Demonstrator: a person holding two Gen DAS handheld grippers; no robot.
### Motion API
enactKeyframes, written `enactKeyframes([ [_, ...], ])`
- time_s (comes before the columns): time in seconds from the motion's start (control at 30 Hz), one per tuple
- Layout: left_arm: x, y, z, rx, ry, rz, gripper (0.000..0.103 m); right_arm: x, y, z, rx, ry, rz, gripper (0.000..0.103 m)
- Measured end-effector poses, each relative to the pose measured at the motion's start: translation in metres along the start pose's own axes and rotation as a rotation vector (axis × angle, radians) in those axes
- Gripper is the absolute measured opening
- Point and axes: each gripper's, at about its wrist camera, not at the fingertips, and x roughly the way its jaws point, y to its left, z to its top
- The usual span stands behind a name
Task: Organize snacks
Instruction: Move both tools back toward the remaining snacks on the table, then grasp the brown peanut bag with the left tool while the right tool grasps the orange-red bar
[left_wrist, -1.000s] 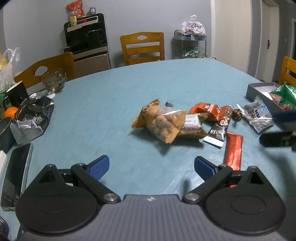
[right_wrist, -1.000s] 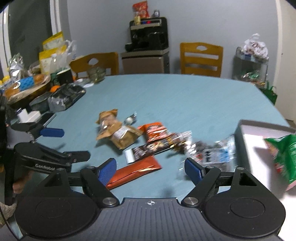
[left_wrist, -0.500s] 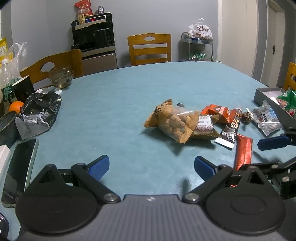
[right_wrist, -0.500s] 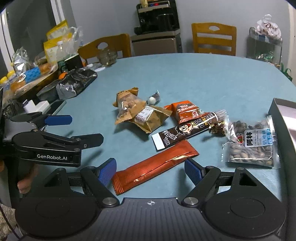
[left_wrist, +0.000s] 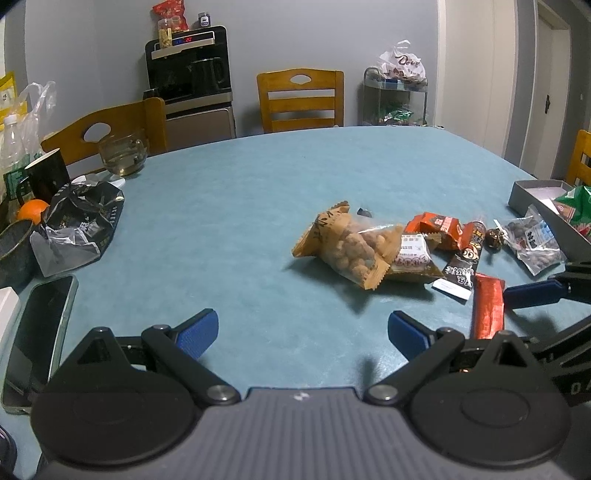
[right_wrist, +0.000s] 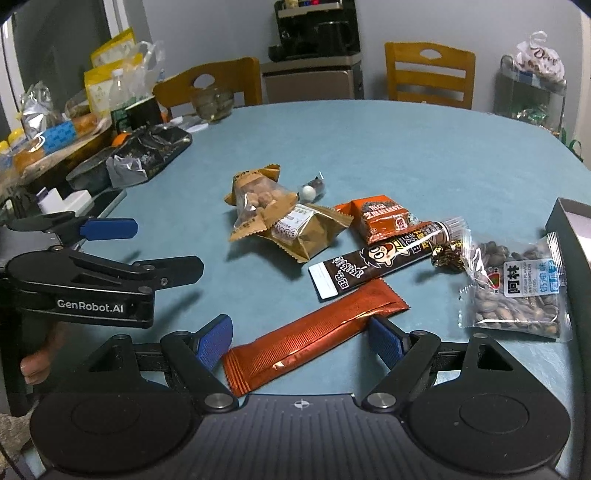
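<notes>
Since the earlier frame, the right gripper (right_wrist: 301, 341) has advanced low over the tabletop (right_wrist: 406, 147) so that the orange-red snack bar (right_wrist: 314, 332) now lies between its blue pads (right_wrist: 216, 341), with the right pad touching the bar's upper end. Both jaws of the right gripper stand spread apart and grasp nothing. The left gripper (left_wrist: 301, 330) is likewise released, its pads wide apart above bare tabletop, well short of the snacks.

Ordered by size, the tabletop carries:
- a grey box (left_wrist: 535, 195) at the right edge, holding a green packet (left_wrist: 576, 206);
- a clear bag of seeds (right_wrist: 517, 291) just beside the box;
- a tan bag of nuts (right_wrist: 258, 203) resting on a brown wrapped cake (right_wrist: 306, 232) near the centre;
- a long dark-brown stick pack (right_wrist: 380, 262) lying diagonally, touching the orange-red snack bar's far end;
- an orange packet (right_wrist: 384, 218) behind the stick pack;
- a gold-wrapped candy (right_wrist: 448, 254) between the stick pack and the seeds;
- a small clear-wrapped candy (right_wrist: 312, 188) behind the nuts.
</notes>
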Motion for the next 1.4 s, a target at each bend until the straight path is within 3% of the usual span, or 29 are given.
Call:
enactKeyframes([
  [0.47, -0.002, 0.007, -0.001, -0.036, -0.012, 0.016, 0.099, 0.011, 0.008, 0.001, -0.059, -0.038, -0.057, 0.079],
  [0.87, -0.002, 0.005, 0.007, -0.044, -0.028, 0.011, 0.099, 0.006, 0.003, -0.005, -0.145, -0.065, -0.078, 0.057],
  [1.1, 0.007, -0.004, 0.022, -0.062, -0.034, -0.005, 0.099, -0.002, -0.008, -0.007, -0.157, -0.062, -0.073, 0.038],
  [1.23, 0.016, -0.007, 0.034, -0.127, -0.077, -0.028, 0.099, -0.006, -0.01, -0.01, -0.163, -0.068, -0.08, 0.028],
  [1.4, 0.039, -0.012, 0.045, -0.224, -0.078, -0.023, 0.099, -0.01, -0.012, -0.014, -0.17, -0.077, -0.086, 0.025],
])
